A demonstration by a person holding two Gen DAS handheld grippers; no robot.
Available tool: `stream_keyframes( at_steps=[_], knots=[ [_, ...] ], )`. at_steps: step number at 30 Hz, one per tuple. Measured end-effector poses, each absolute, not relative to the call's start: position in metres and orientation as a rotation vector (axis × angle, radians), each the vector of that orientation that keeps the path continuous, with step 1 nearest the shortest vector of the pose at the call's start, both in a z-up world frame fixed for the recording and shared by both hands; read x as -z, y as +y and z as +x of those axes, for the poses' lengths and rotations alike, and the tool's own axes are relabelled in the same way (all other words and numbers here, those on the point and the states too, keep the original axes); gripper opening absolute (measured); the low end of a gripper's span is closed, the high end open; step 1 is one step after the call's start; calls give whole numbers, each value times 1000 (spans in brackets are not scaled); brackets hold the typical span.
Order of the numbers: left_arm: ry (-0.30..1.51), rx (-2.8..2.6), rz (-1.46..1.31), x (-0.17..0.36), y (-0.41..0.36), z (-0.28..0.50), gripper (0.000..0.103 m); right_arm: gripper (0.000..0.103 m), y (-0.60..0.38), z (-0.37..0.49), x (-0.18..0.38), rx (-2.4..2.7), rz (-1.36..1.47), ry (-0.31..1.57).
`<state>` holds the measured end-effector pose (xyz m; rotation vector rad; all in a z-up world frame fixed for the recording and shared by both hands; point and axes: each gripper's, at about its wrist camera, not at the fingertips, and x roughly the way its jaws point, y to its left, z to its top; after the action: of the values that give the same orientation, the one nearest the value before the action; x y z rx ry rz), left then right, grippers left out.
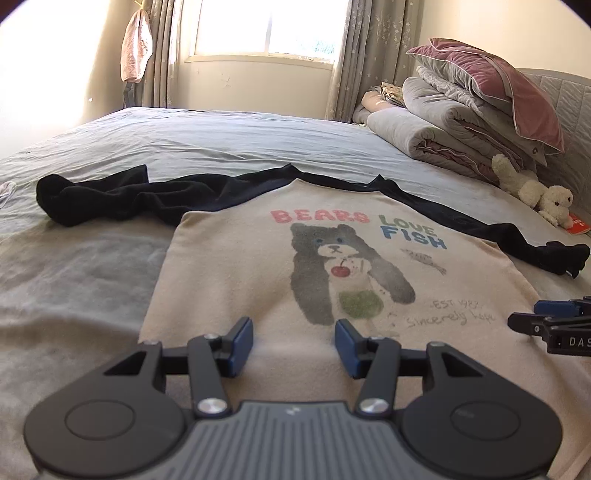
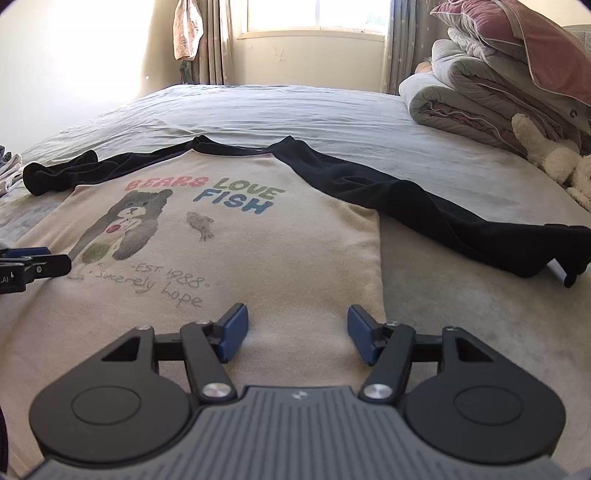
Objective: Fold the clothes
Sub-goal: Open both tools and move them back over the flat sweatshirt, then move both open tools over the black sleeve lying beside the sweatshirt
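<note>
Your bed (image 1: 221,140) fills the room; sunlit window (image 1: 269,29) at 12 o'clock, folded quilts (image 1: 443,122) at 2.

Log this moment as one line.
bear sweatshirt: flat on bed, unfolded | left hand-held gripper: open, empty | right hand-held gripper: open, empty

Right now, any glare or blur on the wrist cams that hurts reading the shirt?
Left wrist view: window and left wall blown out, shirt evenly lit, print legible, left gripper slightly soft. Right wrist view: same window glare up top, shirt text sharp, fisheye bends the bed edges, right gripper in shade.
</note>
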<state>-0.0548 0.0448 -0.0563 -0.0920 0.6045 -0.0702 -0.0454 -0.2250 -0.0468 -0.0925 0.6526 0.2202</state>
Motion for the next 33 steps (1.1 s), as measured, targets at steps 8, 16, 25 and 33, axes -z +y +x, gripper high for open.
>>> stream_keyframes(
  at_steps=[8, 16, 25, 33],
  knots=[
    [615, 36, -15, 58, 40, -86, 51, 65, -239, -75, 46, -260, -121, 660],
    [706, 27, -22, 47, 41, -100, 52, 72, -263, -94, 43, -278, -93, 698],
    [840, 74, -177, 23, 37, -79, 61, 73, -283, -85, 32, -189, -104, 741],
    [846, 131, -137, 9, -2, -36, 64, 73, -313, -49, 13, -100, -19, 809]
  ],
)
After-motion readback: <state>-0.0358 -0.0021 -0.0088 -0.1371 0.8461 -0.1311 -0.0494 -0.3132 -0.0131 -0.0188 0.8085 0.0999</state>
